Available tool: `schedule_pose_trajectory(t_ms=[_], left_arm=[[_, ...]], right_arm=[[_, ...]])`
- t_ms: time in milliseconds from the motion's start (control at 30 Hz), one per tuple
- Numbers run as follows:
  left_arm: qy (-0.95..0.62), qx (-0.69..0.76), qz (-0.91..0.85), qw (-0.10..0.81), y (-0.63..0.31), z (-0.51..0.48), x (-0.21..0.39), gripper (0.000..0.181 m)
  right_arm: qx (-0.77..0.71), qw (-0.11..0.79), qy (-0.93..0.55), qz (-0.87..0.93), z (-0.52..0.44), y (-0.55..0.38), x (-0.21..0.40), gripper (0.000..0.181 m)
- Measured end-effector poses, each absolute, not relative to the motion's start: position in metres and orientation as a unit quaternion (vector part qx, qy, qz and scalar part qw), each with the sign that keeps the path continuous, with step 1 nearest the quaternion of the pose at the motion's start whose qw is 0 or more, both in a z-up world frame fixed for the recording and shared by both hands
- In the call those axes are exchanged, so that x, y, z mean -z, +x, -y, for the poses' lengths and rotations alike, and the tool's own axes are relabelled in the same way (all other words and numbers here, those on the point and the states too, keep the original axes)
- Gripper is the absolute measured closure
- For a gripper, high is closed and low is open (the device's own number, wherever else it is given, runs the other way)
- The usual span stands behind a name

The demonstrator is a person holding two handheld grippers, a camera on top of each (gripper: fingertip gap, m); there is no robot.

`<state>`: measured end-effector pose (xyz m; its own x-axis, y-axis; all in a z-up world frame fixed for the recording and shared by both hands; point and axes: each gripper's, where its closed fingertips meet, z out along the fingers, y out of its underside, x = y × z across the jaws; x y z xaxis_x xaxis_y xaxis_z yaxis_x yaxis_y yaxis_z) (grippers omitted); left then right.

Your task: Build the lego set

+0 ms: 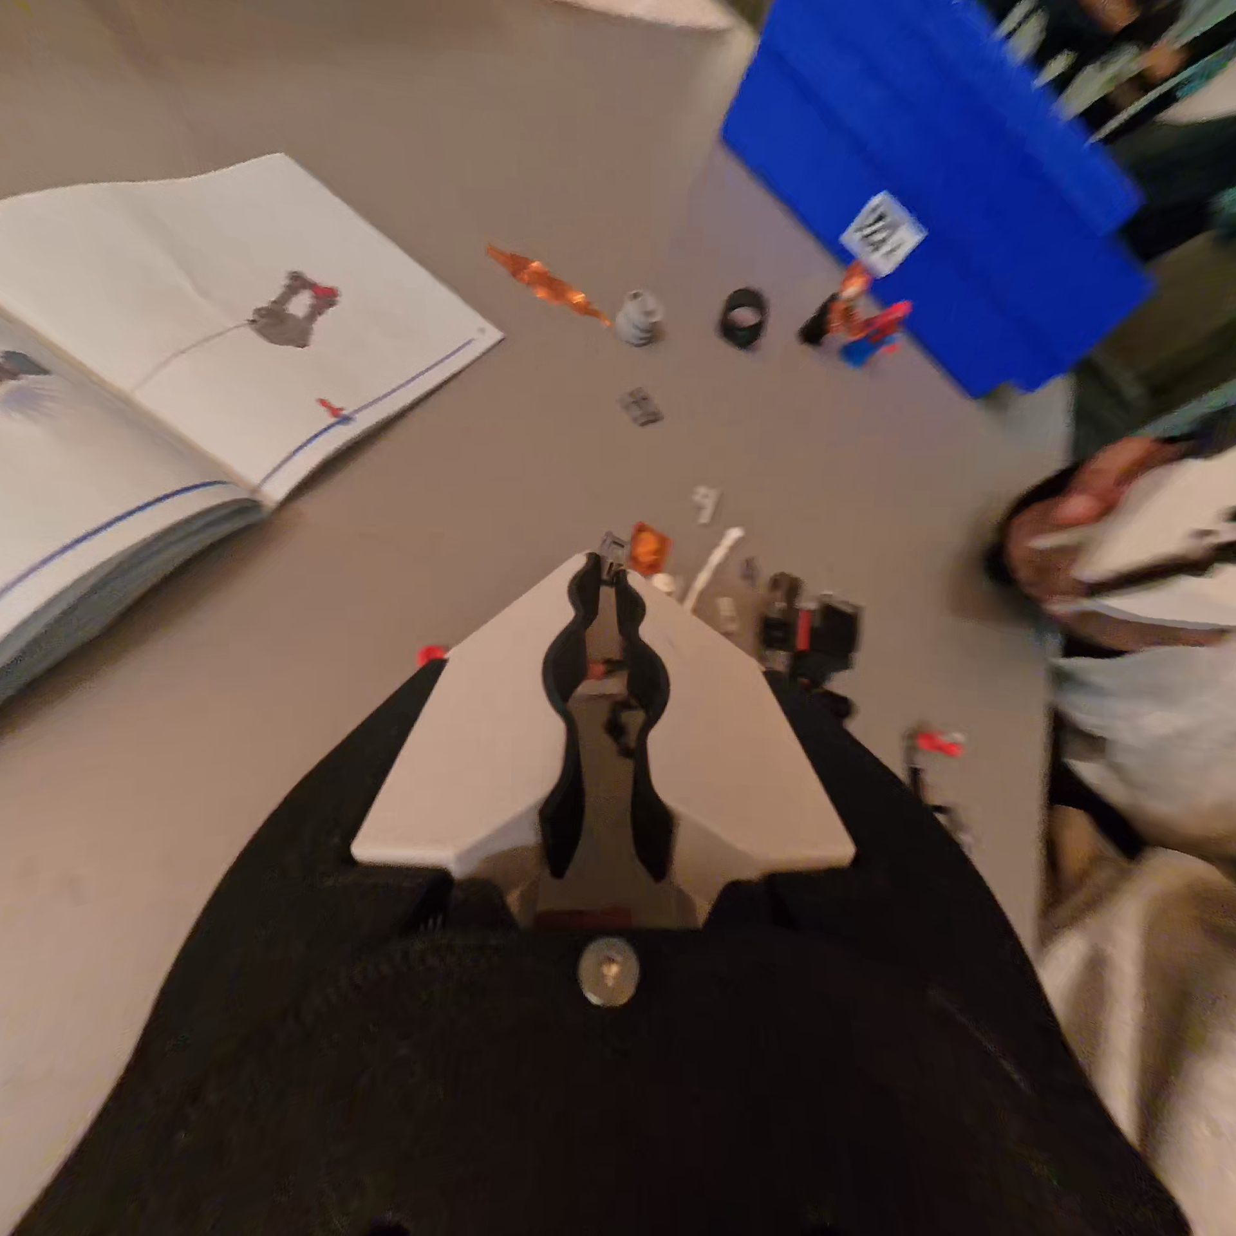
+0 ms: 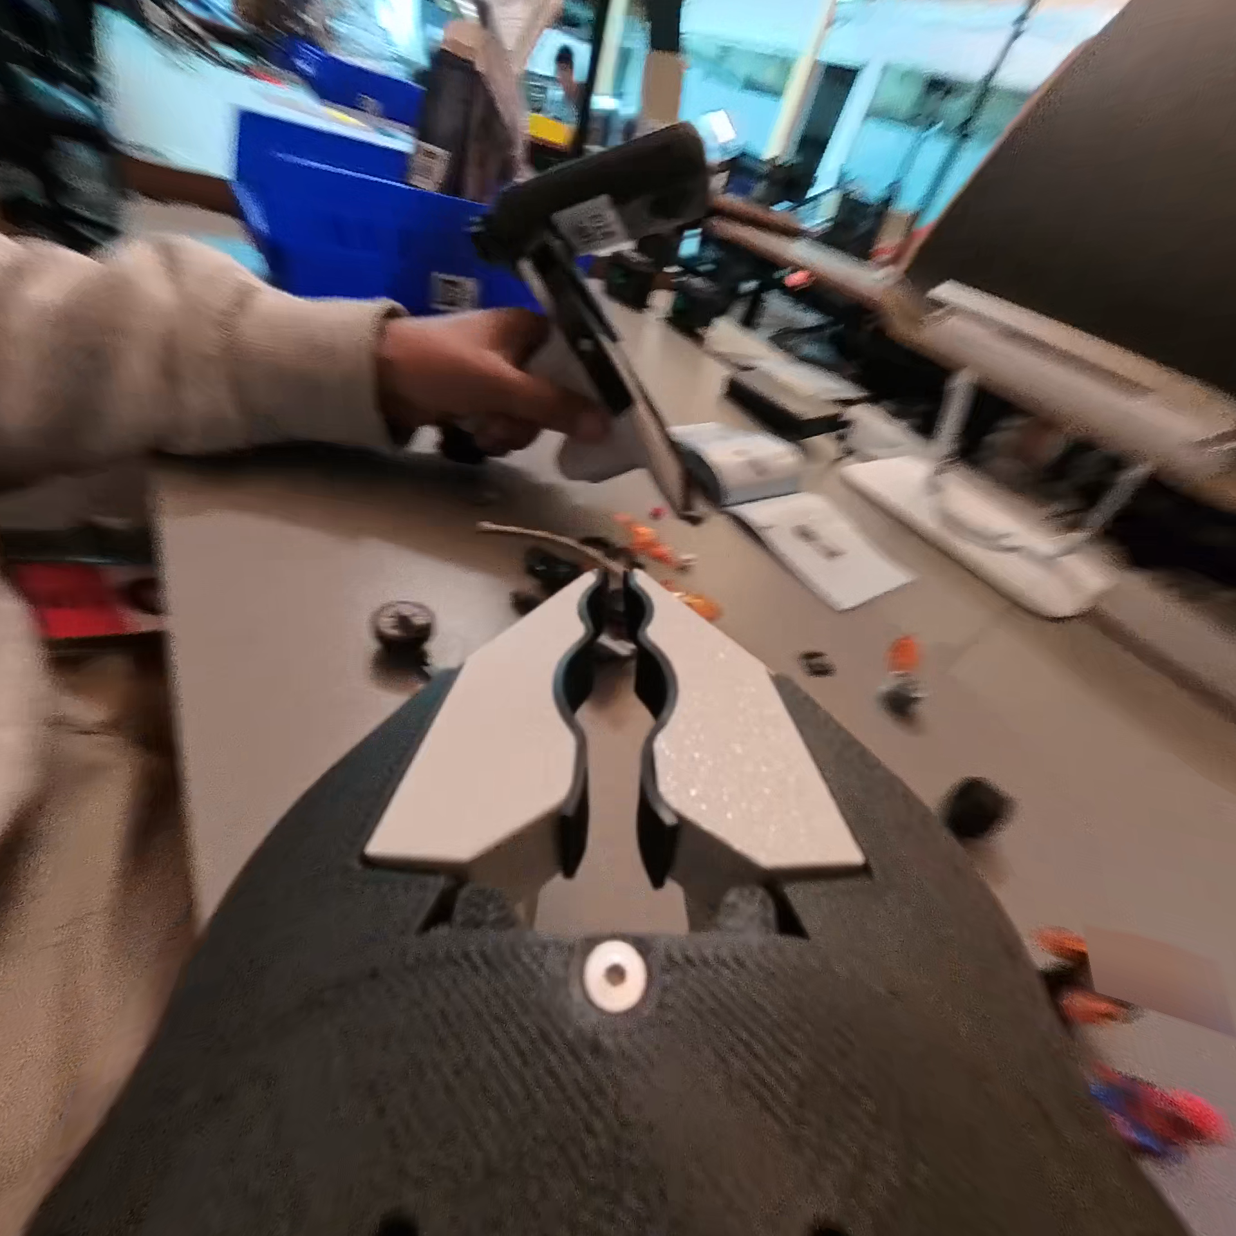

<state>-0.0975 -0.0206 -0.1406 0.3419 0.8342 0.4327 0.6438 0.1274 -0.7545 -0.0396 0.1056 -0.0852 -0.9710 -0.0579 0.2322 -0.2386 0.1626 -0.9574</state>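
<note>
In the left wrist view my left gripper [image 1: 610, 568] is shut on a small grey lego piece [image 1: 614, 547] that sticks out past its tips, just above the table. The right wrist view shows the left gripper [image 2: 689, 511] farther off, held in a hand [image 2: 468, 388], with a small dark bit at its tip. My right gripper [image 2: 612, 582] is shut, low over the table. Beyond its tips lie a thin pale curved piece [image 2: 535, 535], black parts [image 2: 548, 568] and orange bits [image 2: 645, 538]. The picture is blurred, and I cannot tell whether anything sits between the right pads.
An open instruction booklet [image 1: 200, 321] lies at the left and a blue bin [image 1: 936, 167] stands at the far right. An orange flame piece [image 1: 545, 281], a grey cone [image 1: 639, 318], a black ring [image 1: 742, 318], a minifigure [image 1: 863, 321], a white curved piece [image 1: 714, 565] and a black assembly [image 1: 809, 629] lie loose. Tip to tip, the grippers are about 15 cm apart.
</note>
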Motion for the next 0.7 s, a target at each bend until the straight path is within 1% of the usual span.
schedule_pose_trajectory(t_ms=[133,200,233,300,367,433,567,700], left_arm=[[-0.615,0.006,0.522,0.592,-0.076,-0.008,0.112,0.179],[-0.611,0.057,0.504,0.608,-0.067,-0.024,0.109,0.179],[-0.616,0.074,0.495,0.608,-0.064,-0.032,0.11,0.179],[-0.634,0.092,0.478,0.601,-0.059,-0.046,0.112,0.179],[-0.655,0.104,0.447,0.601,-0.053,-0.059,0.109,0.179],[-0.682,0.095,0.412,0.596,-0.046,-0.07,0.105,0.179],[-0.74,0.043,0.387,0.549,-0.043,-0.079,0.117,0.179],[-0.755,0.043,0.364,0.543,-0.038,-0.091,0.118,0.179]], right_arm=[[-0.605,0.316,0.139,0.718,-0.107,-0.048,0.076,0.173],[-0.566,0.409,0.182,0.692,-0.101,-0.043,0.08,0.173],[-0.546,0.44,0.203,0.684,-0.096,-0.04,0.084,0.174],[-0.506,0.462,0.236,0.69,-0.088,-0.037,0.099,0.171],[-0.48,0.465,0.238,0.705,-0.084,-0.042,0.109,0.159],[-0.484,0.457,0.232,0.709,-0.084,-0.044,0.11,0.154],[-0.497,0.457,0.245,0.696,-0.085,-0.036,0.106,0.158],[-0.473,0.47,0.265,0.697,-0.083,-0.035,0.113,0.165]])
